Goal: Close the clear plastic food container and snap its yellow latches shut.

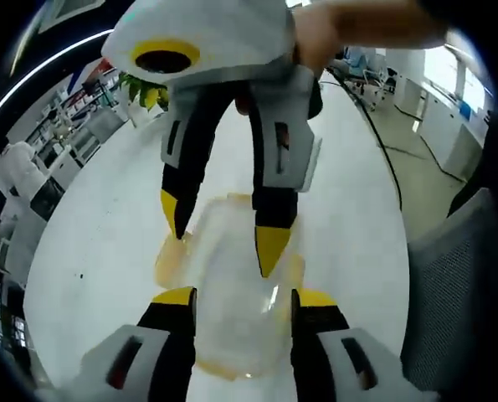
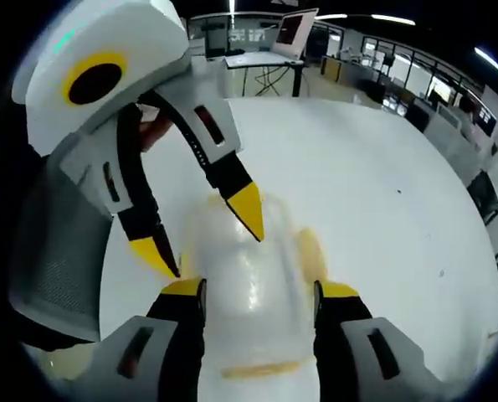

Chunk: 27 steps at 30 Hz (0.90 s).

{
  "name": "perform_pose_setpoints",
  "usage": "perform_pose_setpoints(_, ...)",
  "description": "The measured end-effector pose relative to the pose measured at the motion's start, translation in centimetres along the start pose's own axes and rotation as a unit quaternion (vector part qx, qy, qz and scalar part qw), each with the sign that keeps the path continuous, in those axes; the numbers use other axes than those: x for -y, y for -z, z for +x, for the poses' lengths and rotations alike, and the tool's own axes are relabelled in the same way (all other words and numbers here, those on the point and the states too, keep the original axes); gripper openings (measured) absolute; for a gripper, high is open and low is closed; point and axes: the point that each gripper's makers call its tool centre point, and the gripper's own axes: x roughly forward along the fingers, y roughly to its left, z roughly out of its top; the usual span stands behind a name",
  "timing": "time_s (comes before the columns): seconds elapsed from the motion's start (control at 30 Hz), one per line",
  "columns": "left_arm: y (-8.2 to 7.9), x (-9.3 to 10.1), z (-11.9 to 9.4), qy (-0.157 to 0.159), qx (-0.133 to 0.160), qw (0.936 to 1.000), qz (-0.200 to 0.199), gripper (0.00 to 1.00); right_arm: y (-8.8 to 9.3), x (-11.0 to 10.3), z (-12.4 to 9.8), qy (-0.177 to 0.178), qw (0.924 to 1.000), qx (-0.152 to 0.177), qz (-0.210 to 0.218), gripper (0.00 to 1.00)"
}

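Slippage looks the main risk: the container [image 1: 232, 285] sits low in the frame's centre on the smooth white table [image 1: 106, 234], both the left gripper [image 1: 242, 300] and right gripper [image 2: 259, 290] open astride it, so uneven latch pressure could skid it.

Bright, even overhead lighting; ceiling strip lights [image 2: 382, 18] visible in the right gripper view. White table [image 1: 349, 209] nearly overexposed, shadows faint. Small specular glare on the clear container [image 1: 232, 285]. Container soft and blurred in both views. Strong fisheye bending toward the table edges; background room curved, slightly out of focus.
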Motion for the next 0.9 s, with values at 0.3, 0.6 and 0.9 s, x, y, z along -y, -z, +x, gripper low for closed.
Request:
perform_pose_setpoints(0.3,0.2,0.9,1.0,0.002,-0.018,0.9992,0.036,0.51,0.0,1.3,0.5,-0.039,0.9988,-0.030,0.005,0.53)
perform_pose_setpoints(0.6,0.5,1.5,1.8,0.002,-0.034,0.9974,0.064,0.46,0.3,1.8,1.3,-0.074,0.9938,-0.078,-0.029,0.48)
perform_pose_setpoints(0.9,0.8,1.3,2.2,-0.020,-0.055,0.9937,0.095,0.45,0.5,1.4,1.9,-0.118,0.9842,-0.128,-0.032,0.44)
